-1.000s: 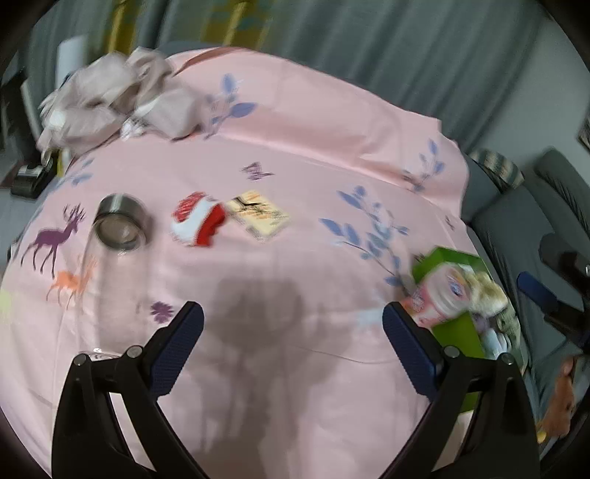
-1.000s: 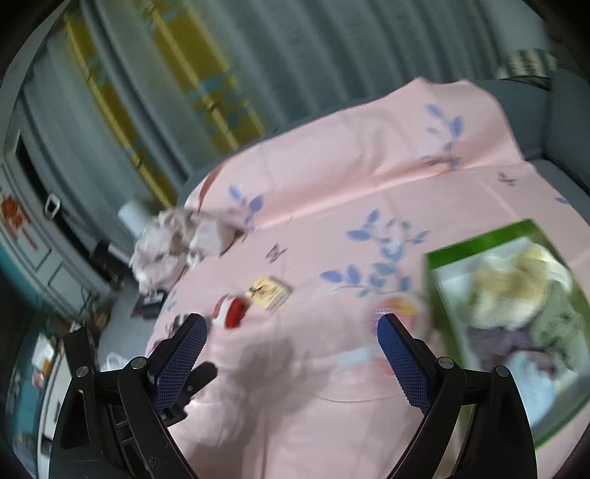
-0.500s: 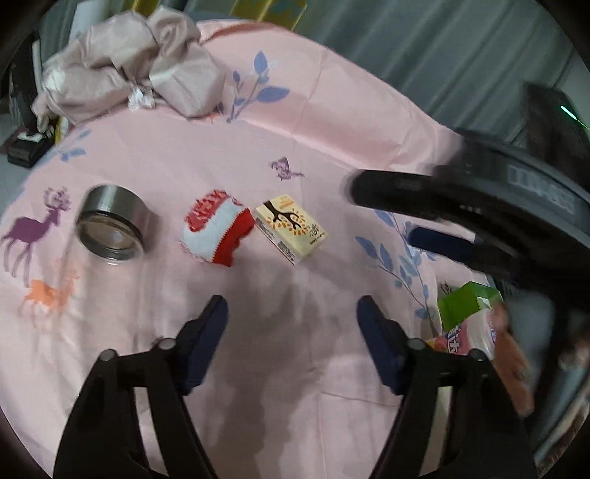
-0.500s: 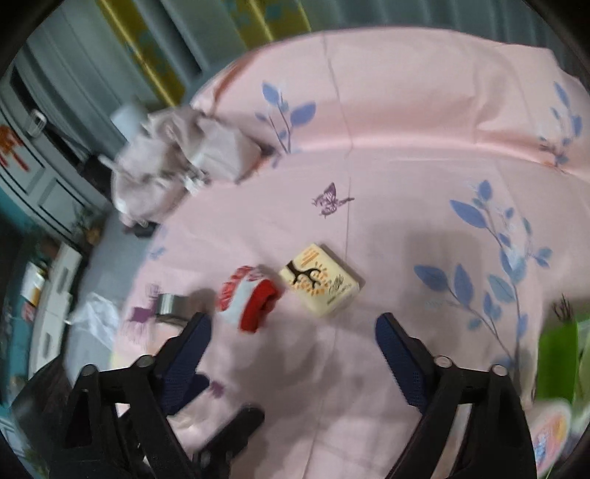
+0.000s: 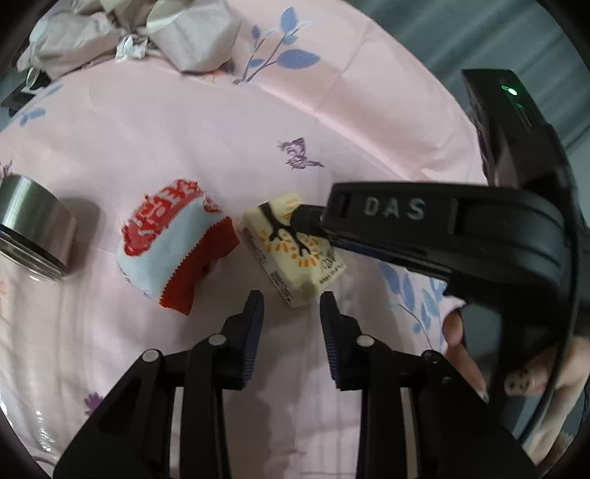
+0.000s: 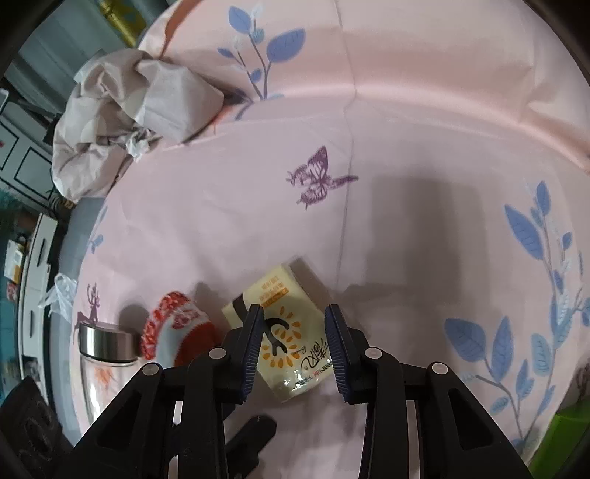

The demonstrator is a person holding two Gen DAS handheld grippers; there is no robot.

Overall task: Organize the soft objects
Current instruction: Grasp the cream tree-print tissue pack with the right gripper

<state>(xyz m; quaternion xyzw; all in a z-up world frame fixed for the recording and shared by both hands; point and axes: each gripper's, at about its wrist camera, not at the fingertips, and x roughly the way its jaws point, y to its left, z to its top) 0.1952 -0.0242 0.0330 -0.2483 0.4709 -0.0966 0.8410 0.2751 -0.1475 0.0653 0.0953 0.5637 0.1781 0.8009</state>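
A cream tissue pack (image 6: 291,331) printed with a black tree and orange leaves lies on a pink sheet (image 5: 184,140) patterned with blue leaves and purple butterflies; whether a bed or a surface lies beneath cannot be told. In the right wrist view the right tongs (image 6: 295,339) straddle this pack: their jaws have just been closing, the pack sits between the blue ribbed pads, the left pad is at its edge and the right pad stands a little clear, so no grip shows yet. In the left wrist view the same tongs reach in from 3 o'clock, their tip over the pack's far end, with a person's hand (image 5: 516,372) on the handle.

The left tongs (image 5: 291,324) have also just been closing and stand narrowly apart with nothing between them, the pack's near corner just beyond them at 12 o'clock.

Just beside the pack, at 9 o'clock, lies a rolled red, white and pale-blue sock (image 5: 173,247). Farther toward 9 o'clock a clear glass jar (image 6: 99,364) with a steel collar lies on its side; its contents cannot be made out. A crumpled beige cloth (image 5: 121,33) sits at 11 o'clock. A green box edge (image 6: 568,431) shows at 4 o'clock in the right wrist view, its contents out of sight.
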